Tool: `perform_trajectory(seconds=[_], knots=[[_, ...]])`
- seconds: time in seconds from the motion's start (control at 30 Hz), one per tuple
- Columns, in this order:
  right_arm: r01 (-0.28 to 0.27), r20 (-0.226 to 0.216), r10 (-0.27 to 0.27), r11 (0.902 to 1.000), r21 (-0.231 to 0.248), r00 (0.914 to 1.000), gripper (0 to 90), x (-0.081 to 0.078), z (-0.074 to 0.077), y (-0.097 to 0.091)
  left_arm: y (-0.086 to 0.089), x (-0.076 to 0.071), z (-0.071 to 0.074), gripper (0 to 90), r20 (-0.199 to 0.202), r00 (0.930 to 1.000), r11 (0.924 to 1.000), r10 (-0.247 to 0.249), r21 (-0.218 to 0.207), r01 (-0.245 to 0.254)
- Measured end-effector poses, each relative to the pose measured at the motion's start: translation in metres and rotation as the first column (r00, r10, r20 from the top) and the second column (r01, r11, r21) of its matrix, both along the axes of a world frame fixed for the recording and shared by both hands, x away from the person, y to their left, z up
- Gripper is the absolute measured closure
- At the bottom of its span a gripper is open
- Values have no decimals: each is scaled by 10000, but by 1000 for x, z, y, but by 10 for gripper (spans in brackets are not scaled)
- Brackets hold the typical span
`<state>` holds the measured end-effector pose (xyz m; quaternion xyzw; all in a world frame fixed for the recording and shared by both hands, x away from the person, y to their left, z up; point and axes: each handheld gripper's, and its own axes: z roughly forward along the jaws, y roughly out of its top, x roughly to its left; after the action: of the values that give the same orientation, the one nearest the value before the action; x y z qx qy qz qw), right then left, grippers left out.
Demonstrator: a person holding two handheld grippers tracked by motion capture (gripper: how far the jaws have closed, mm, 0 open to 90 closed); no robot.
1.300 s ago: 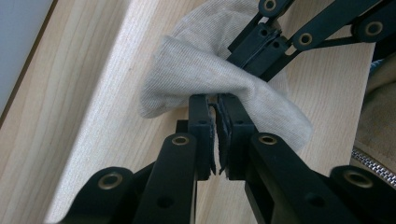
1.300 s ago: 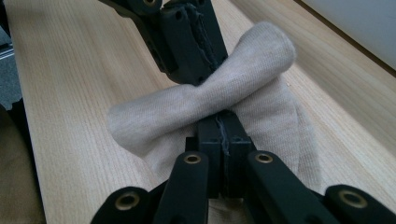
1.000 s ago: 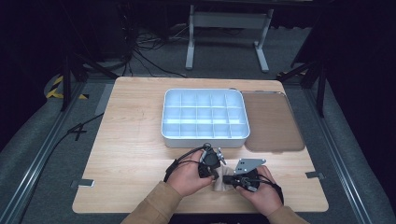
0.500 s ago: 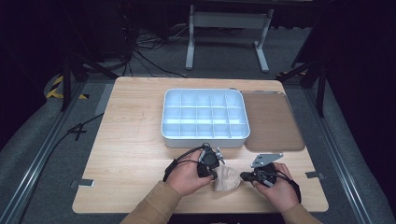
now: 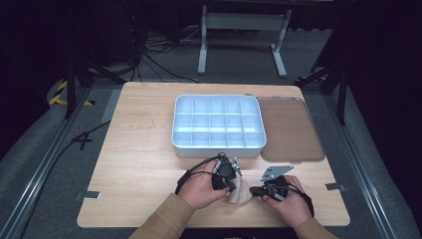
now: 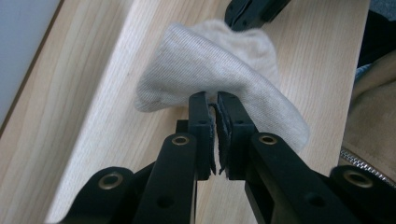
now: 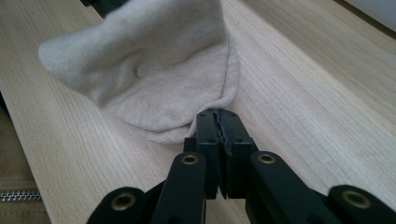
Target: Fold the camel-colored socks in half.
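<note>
Left gripper (image 6: 215,100) pinching beige sock (image 6: 219,60), right gripper (image 7: 218,116) clamping opposite edge

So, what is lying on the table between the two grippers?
A beige cloth lies between the left gripper and the right gripper in the high view. Each gripper view shows its own jaws shut on an edge of it.

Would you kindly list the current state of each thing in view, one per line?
Left gripper: shut on the sock.
Right gripper: shut on the sock.
Sock: beige, pinched at two edges, held between both grippers.
Compartment tray: open, empty.
Brown lid: flat beside the tray.
</note>
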<state>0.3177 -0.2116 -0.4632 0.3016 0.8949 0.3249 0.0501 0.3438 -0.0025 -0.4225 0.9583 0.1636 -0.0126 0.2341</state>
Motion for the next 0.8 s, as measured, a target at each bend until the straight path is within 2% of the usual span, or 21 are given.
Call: perform_trajectory(seconds=[0.17,0.33,0.37,0.43,0.47,0.6,0.8], knots=[[-48,5,48,10000,17,10000,874,0,0,3,-3,0,0,845,164,9998,9999,-144,-90,145],[-25,38,25,10000,10,10000,874,-1,0,4,-8,-2,-3,805,315,9991,9993,-300,-208,307],[-13,35,13,10000,8,10000,873,-1,0,4,-9,-2,-3,791,414,9979,9986,-490,-158,497],[23,-19,-22,10000,44,10000,872,-1,0,4,-12,-3,-6,744,348,9966,9968,-747,-250,756],[42,-35,-42,10000,38,10000,871,-1,0,4,-13,-3,-8,686,362,9940,9941,-1034,-306,1045],[34,-8,-34,10000,55,10000,867,-1,1,4,-13,-3,-12,601,324,9903,9903,-1349,-305,1359],[43,-4,-43,10000,82,10000,855,-1,1,2,-11,-1,-15,501,385,9890,9895,-1426,-178,1434]])
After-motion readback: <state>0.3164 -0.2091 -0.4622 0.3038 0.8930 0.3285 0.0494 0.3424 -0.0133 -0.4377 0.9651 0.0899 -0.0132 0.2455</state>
